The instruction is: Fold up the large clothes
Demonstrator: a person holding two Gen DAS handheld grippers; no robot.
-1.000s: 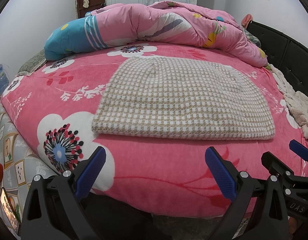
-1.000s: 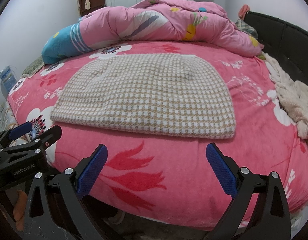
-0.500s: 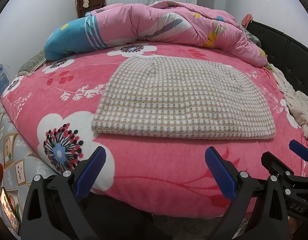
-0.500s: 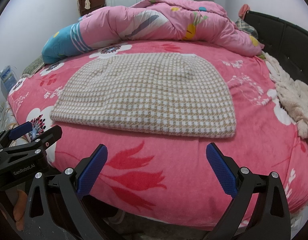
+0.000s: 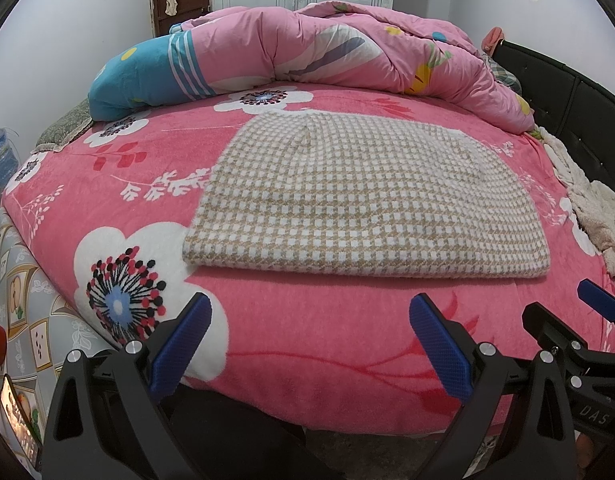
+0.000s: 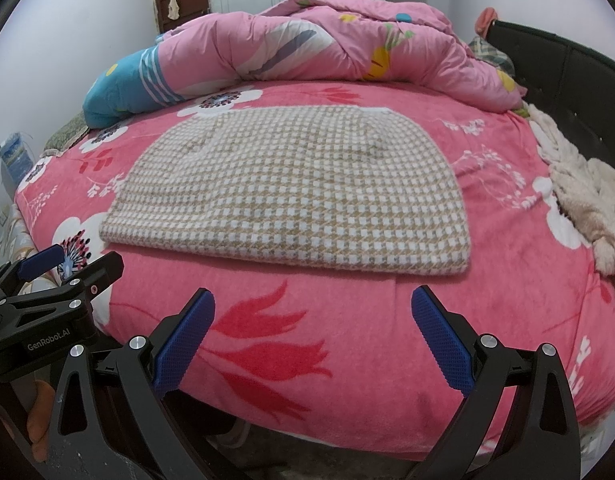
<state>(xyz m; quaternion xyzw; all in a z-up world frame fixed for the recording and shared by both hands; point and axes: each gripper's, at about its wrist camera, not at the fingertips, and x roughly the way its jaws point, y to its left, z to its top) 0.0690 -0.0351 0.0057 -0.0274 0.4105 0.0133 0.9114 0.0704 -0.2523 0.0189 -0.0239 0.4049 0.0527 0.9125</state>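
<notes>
A beige and white houndstooth garment (image 5: 359, 196) lies folded flat in a neat rectangle on the pink floral bed; it also shows in the right wrist view (image 6: 291, 188). My left gripper (image 5: 311, 340) is open and empty, held off the bed's near edge below the garment's left half. My right gripper (image 6: 313, 340) is open and empty, also off the near edge, below the garment's right half. Each gripper shows in the other's view: the right gripper (image 5: 599, 304) at far right, the left gripper (image 6: 59, 268) at far left.
A rolled pink and blue duvet (image 5: 315, 52) lies across the far side of the bed. A cream fleecy blanket (image 6: 587, 196) lies along the right edge by the black headboard (image 6: 567, 76). A patterned grey sheet (image 5: 15, 300) hangs at the left.
</notes>
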